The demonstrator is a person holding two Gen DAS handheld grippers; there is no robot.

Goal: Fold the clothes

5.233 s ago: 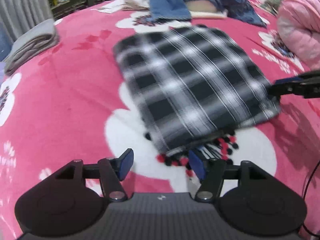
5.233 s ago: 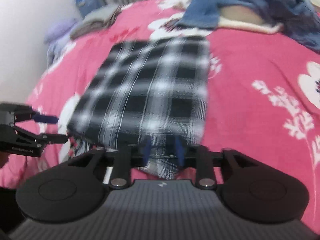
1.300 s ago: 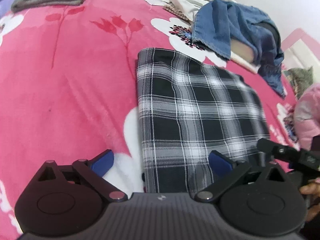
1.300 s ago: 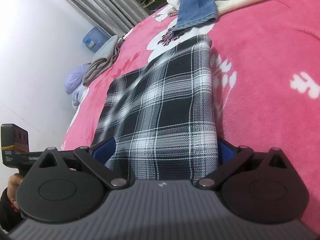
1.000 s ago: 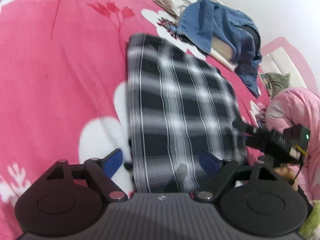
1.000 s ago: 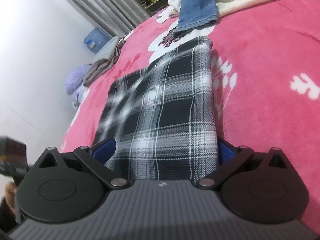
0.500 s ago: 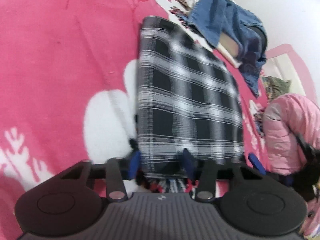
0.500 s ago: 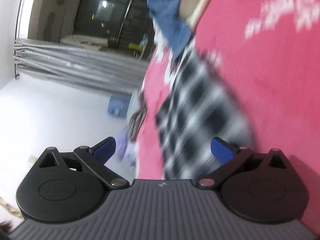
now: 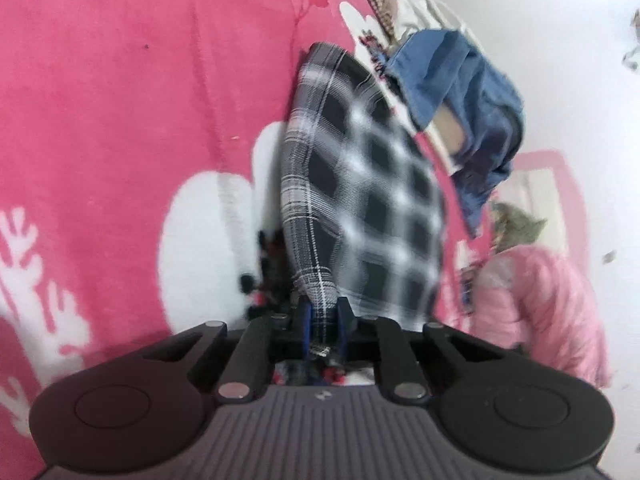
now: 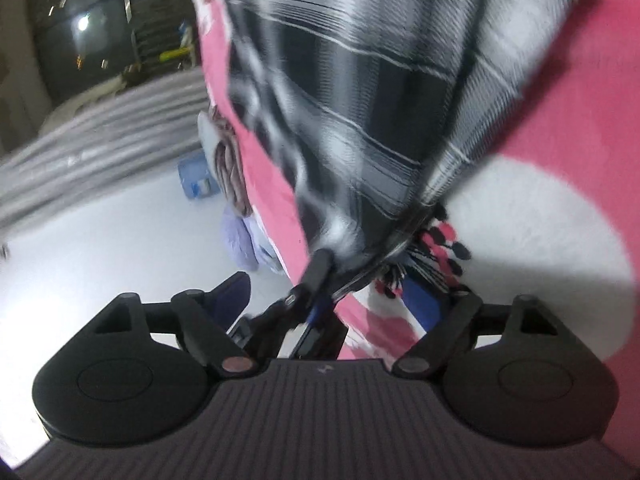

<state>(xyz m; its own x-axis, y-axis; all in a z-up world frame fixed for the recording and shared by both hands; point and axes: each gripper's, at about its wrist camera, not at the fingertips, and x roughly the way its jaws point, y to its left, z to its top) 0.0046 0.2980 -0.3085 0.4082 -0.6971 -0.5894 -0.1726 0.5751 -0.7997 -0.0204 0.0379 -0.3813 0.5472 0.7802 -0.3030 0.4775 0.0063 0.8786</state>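
A black-and-white plaid cloth (image 9: 360,184) with red and black tassels lies folded on the pink flowered bedspread (image 9: 120,120). My left gripper (image 9: 323,320) is shut on the cloth's near edge and lifts it off the bed. In the right wrist view the same cloth (image 10: 360,100) hangs blurred ahead, its tassels (image 10: 432,252) just in front. My right gripper (image 10: 332,292) is open and holds nothing; the left gripper's fingers (image 10: 316,276) show between its pads, pinching the cloth.
A blue denim garment (image 9: 452,80) and white clothes (image 9: 404,4) lie beyond the plaid cloth. A pink padded jacket (image 9: 536,312) sits at the right. Folded grey clothes (image 10: 228,160) and a lilac bundle (image 10: 244,240) lie at the bed's far side.
My left gripper has closed fully on the cloth's near edge and raised it. My right gripper has swung across toward the left gripper, still open.
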